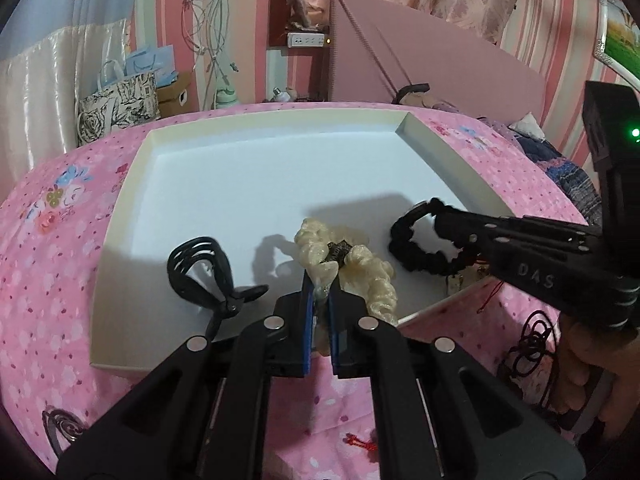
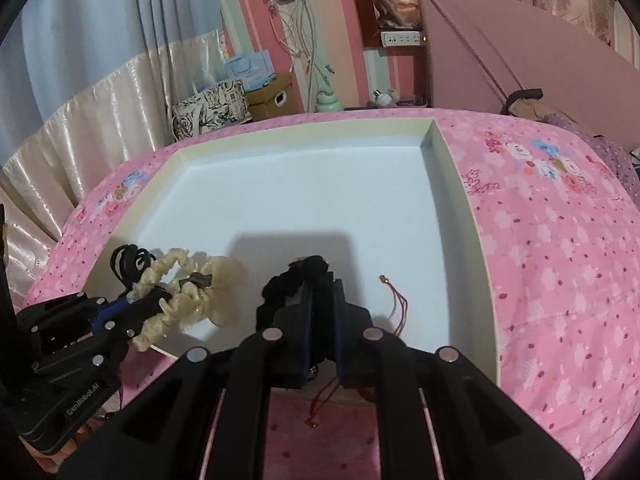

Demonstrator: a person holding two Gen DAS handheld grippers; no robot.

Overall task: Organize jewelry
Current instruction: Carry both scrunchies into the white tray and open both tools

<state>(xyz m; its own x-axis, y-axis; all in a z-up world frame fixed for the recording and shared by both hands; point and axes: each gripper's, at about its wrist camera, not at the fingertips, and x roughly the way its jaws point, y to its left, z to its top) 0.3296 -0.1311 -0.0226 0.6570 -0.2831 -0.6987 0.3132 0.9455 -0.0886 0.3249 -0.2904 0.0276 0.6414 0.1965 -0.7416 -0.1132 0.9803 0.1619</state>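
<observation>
A shallow white tray (image 1: 256,128) lies on a pink bed cover; it also shows in the right wrist view (image 2: 448,184). My left gripper (image 1: 322,280) is shut on a cream scrunchie (image 1: 372,272) at the tray's near edge; the scrunchie also shows in the right wrist view (image 2: 180,304). My right gripper (image 2: 322,284) is shut on a black scrunchie (image 2: 280,292) over the tray, to the right of the cream one (image 1: 416,248). A black claw clip (image 1: 204,272) lies in the tray to the left. A red cord (image 2: 396,304) lies in the tray at the right.
The pink bed cover (image 2: 560,260) surrounds the tray. Dark red cords (image 1: 532,340) lie on the cover near my right hand. A patterned bag (image 1: 116,108), boxes and hanging cables stand beyond the bed. A pink headboard (image 1: 420,60) rises at the back right.
</observation>
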